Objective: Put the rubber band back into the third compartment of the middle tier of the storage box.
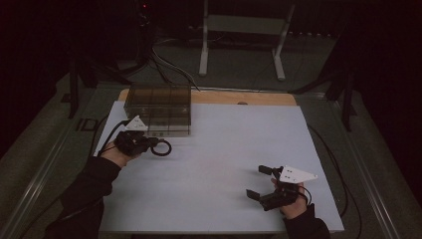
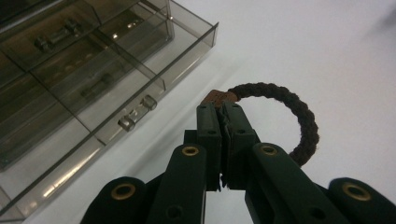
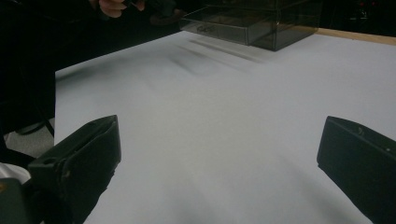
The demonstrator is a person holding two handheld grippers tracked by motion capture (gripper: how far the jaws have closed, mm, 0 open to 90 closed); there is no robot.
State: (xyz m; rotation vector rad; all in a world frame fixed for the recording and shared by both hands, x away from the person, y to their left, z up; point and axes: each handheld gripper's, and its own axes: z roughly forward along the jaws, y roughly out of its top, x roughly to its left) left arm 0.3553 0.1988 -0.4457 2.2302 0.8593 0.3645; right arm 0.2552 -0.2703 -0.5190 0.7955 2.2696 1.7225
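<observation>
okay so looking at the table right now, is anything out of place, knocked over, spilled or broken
Nothing stands out. The clear organizer box sits flat at the table's far left, nothing spilled. The left gripper holds a dark braided ring by its brown joint; the right gripper is open over bare table.

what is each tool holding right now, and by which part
The left tool is shut on a dark braided ring, pinching it at its brown joint, beside the clear drawer box. The right tool is open and holds nothing.

Dim room, dark surroundings; grainy frames, soft shadows, slight blur.
</observation>
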